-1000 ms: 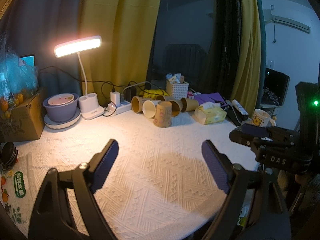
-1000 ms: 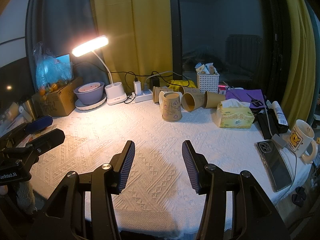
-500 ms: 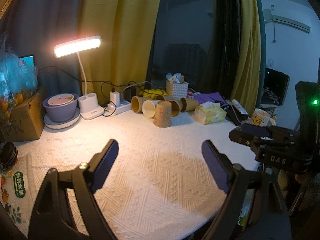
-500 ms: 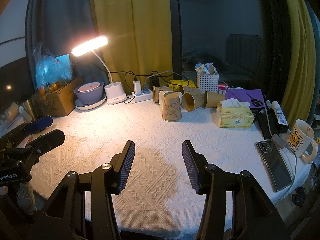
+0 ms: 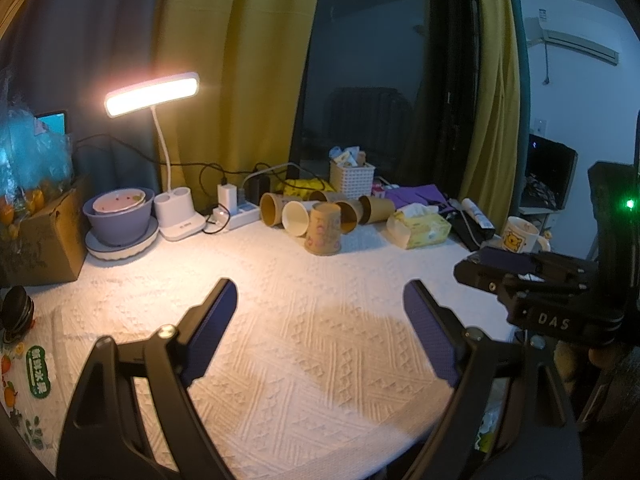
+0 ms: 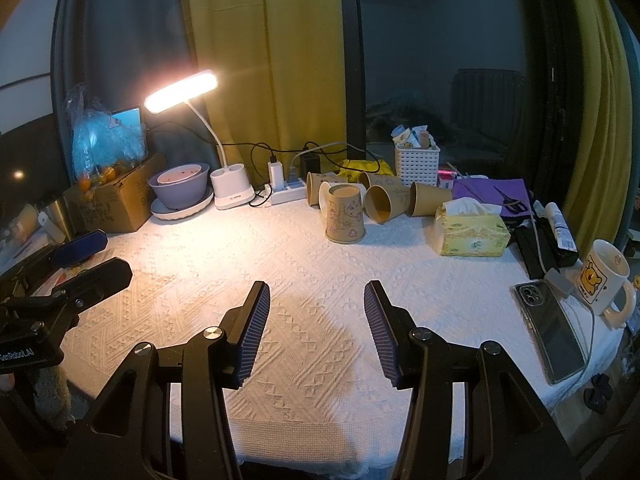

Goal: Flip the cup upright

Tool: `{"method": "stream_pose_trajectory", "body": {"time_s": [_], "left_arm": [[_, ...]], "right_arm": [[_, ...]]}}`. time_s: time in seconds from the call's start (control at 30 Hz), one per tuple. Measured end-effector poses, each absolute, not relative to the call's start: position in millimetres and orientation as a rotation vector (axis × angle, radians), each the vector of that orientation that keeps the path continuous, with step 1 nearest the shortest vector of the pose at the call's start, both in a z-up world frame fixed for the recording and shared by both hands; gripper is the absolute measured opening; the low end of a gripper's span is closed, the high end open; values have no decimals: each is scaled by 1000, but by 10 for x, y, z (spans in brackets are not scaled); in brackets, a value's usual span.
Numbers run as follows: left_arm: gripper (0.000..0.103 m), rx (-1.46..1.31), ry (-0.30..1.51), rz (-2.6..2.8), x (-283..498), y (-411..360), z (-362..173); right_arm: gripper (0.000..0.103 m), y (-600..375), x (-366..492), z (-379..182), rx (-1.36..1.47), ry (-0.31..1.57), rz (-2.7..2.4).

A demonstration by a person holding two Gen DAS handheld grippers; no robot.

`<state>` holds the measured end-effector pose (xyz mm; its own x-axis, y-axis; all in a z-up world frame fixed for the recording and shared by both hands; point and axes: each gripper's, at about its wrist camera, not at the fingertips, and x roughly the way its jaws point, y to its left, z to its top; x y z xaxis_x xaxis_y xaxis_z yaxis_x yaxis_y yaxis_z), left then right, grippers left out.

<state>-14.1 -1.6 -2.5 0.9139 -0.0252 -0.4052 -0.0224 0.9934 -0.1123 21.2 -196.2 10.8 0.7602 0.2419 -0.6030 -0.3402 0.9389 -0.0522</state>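
A brown printed paper cup [image 5: 323, 229] stands upside down on the white cloth at the back of the table; it also shows in the right wrist view [image 6: 345, 213]. Several more paper cups [image 6: 390, 201] lie on their sides right behind it. My left gripper [image 5: 322, 334] is open and empty, low over the near part of the table, far from the cup. My right gripper [image 6: 316, 332] is open and empty, also over the near edge. Each gripper shows at the edge of the other's view.
A lit desk lamp [image 6: 182, 90], a purple bowl [image 6: 181, 190], a power strip [image 6: 286, 194] and a cardboard box [image 6: 116, 204] stand back left. A tissue box [image 6: 474, 232], a white basket [image 6: 417, 166], a phone [image 6: 550, 334] and a mug [image 6: 604, 284] are on the right.
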Motion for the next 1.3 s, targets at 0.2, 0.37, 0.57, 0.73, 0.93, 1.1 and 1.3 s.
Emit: {"method": "stream_pose_trajectory", "body": {"time_s": [0.2, 0.37, 0.57, 0.73, 0.93, 1.1, 1.3], "left_arm": [[86, -110, 426, -4, -54, -20, -12], [86, -100, 465, -9, 165, 1, -71], [86, -81, 517, -27, 603, 14, -130], [86, -59, 554, -40, 1020, 25, -171], [86, -54, 610, -51, 1603, 72, -285], [86, -41, 646, -59, 2051, 44, -414], [86, -17, 680, -58, 2561, 13, -586]], "right_arm": [[52, -1966, 224, 105, -164, 633, 317], [52, -1973, 372, 76, -174, 643, 302], [52, -2106, 767, 25, -179, 671, 277], [52, -2228, 1131, -37, -173, 700, 258], [52, -2361, 1570, -127, -158, 726, 247], [52, -2468, 1943, -235, -156, 753, 237], [52, -2589, 2349, -424, -142, 796, 226]]}}
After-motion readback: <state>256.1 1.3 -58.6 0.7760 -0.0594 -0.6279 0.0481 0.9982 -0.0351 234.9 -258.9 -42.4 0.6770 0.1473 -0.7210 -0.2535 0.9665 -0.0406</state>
